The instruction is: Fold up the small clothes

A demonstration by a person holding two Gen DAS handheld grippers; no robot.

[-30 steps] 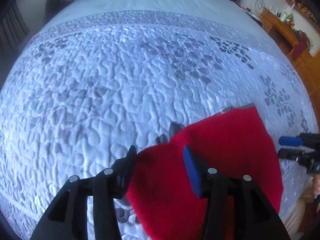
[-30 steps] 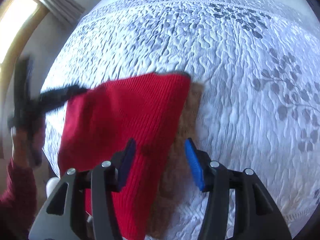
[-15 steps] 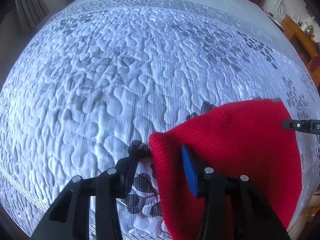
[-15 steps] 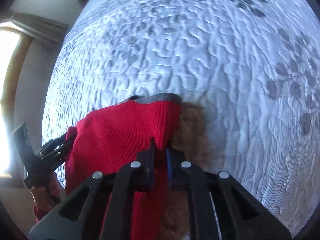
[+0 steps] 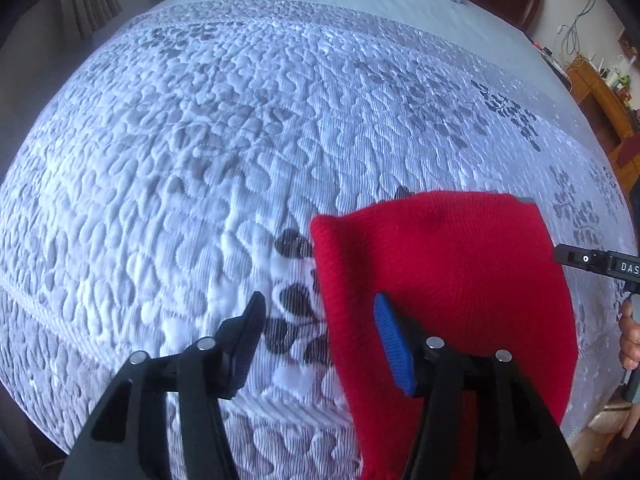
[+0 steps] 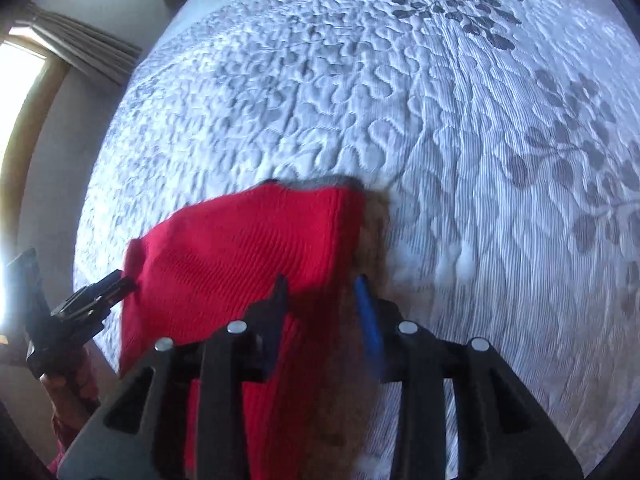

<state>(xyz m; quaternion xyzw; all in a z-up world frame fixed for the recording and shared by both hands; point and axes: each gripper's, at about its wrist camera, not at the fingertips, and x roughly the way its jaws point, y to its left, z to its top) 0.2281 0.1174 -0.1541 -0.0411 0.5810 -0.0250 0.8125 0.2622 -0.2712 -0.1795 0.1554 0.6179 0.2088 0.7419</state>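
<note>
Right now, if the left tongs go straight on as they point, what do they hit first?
Probably the quilt beside the red knit's left edge. The opening left tongs straddle that edge, so the right pad may catch the knit first; depth is unclear.

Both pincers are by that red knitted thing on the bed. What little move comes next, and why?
Probably lift both away: the left gripper and right gripper are opening with no pinch on the red knit garment, which lies flat on the quilted bedspread.
</note>
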